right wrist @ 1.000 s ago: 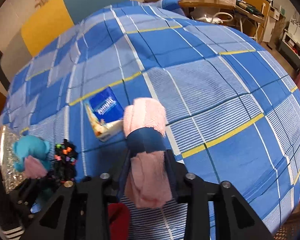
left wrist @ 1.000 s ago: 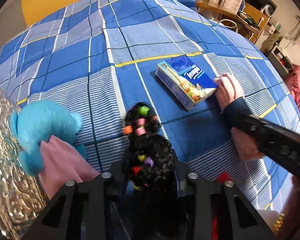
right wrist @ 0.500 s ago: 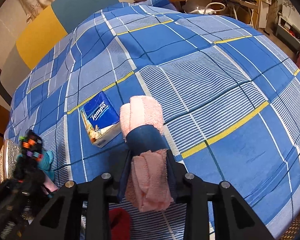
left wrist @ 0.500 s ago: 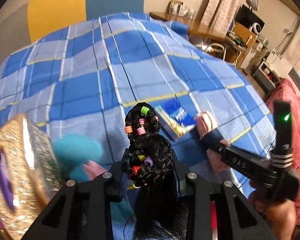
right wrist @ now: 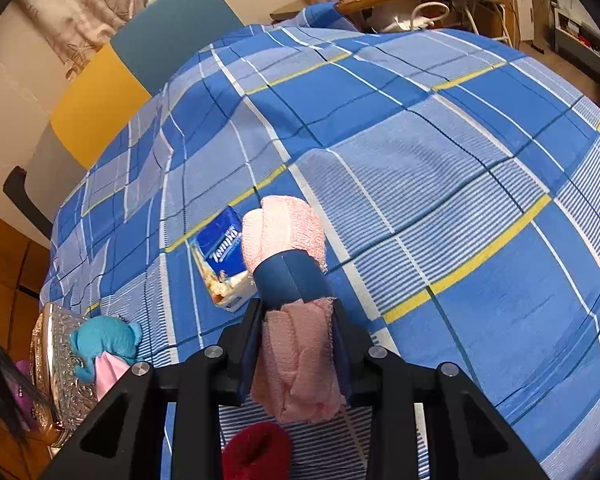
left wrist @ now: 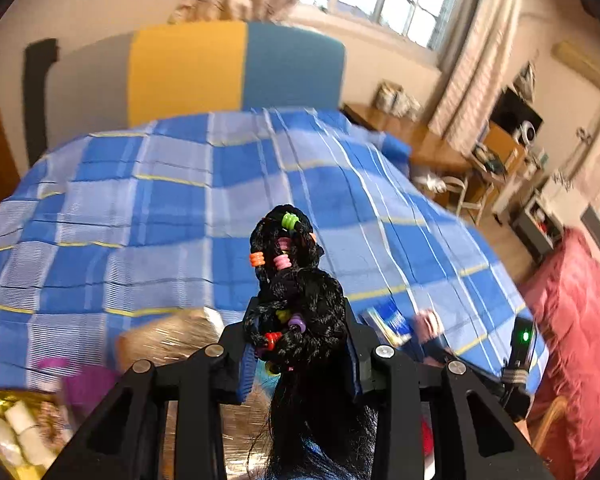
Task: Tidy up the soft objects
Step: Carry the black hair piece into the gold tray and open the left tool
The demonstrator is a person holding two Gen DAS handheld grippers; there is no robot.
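grippers: left gripper (left wrist: 296, 336) clamps wig (left wrist: 296, 300) | right gripper (right wrist: 298, 344) clamps towel (right wrist: 288, 248) | box (right wrist: 58, 356) lies left of towel, nearer left

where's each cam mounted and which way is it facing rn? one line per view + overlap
Left wrist: on the left gripper, looking along its fingers over the bed to the headboard; the jaws clamp the black braided hairpiece.
Right wrist: on the right gripper, angled down at the bed; the jaws clamp the pink towel roll.
Shared: bed, tissue pack, gold box.
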